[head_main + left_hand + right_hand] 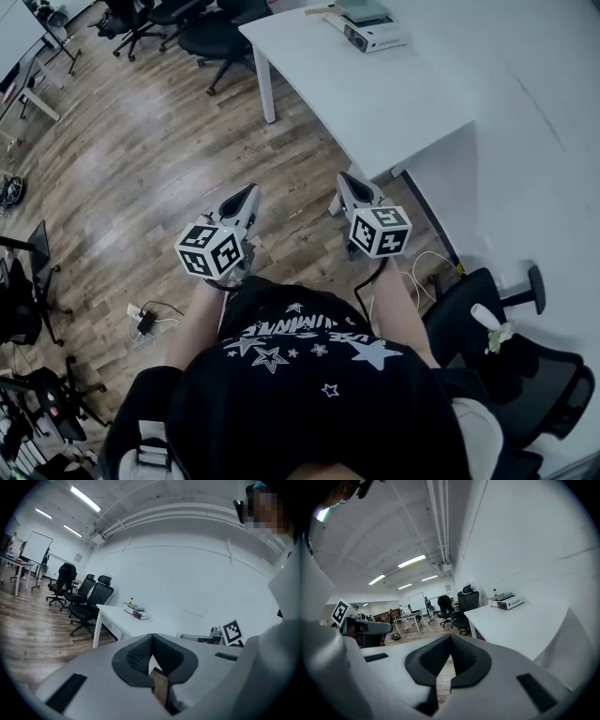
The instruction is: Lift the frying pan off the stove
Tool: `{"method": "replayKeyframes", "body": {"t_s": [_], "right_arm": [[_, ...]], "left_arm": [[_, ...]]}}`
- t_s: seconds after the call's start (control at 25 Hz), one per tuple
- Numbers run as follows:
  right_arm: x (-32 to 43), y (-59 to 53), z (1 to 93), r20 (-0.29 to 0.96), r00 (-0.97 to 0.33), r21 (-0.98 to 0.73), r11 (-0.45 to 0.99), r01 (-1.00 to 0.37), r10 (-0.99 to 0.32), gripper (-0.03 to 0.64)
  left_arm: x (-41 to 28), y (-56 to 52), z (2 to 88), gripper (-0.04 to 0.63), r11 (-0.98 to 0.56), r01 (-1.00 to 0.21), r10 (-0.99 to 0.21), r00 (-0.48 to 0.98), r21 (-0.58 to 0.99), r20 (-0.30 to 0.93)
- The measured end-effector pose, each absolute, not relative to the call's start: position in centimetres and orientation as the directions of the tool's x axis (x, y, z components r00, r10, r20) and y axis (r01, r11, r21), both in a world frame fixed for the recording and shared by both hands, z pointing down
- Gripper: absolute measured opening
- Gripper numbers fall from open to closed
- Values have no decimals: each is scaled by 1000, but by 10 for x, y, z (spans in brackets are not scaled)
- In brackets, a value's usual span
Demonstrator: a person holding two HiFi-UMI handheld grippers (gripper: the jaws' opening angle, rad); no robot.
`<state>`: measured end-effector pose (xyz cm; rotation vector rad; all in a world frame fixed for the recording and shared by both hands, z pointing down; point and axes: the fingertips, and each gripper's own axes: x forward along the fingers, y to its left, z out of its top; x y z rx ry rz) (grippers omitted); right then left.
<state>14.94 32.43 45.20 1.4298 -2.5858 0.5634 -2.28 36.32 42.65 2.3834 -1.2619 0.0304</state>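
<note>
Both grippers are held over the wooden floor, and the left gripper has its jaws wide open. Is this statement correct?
Not fully. The left gripper has its jaws shut, with nothing between them, as the left gripper view shows. It and the right gripper are indeed over the wooden floor.

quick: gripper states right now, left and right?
Left gripper: closed, holding nothing.
Right gripper: closed, holding nothing.

Grey pan (364, 11) atop white stove (377, 37)
</note>
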Motion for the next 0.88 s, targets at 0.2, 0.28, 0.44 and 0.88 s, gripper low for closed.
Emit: {"method": "replayKeyframes", "body": {"t_s": [0.2, 0.28, 0.44, 0.88], "right_arm": [[149, 331, 450, 264, -581, -288, 512, -809, -770, 8], [149, 333, 451, 270, -591, -282, 524, -803, -760, 8], [147, 332, 458, 299, -605, -277, 540, -795, -738, 8], [116, 270, 486, 363, -568, -308, 480, -821, -739, 8]], "left_arm": [[-17, 372, 435, 8, -468, -776, -774, 591, 423, 228], [-15, 376, 439, 8, -468, -774, -768, 595, 427, 237], [-10, 378, 443, 8, -473, -775, -760, 600, 420, 251], [-57, 315, 463, 8, -441, -767, -763, 594, 466, 254]]}}
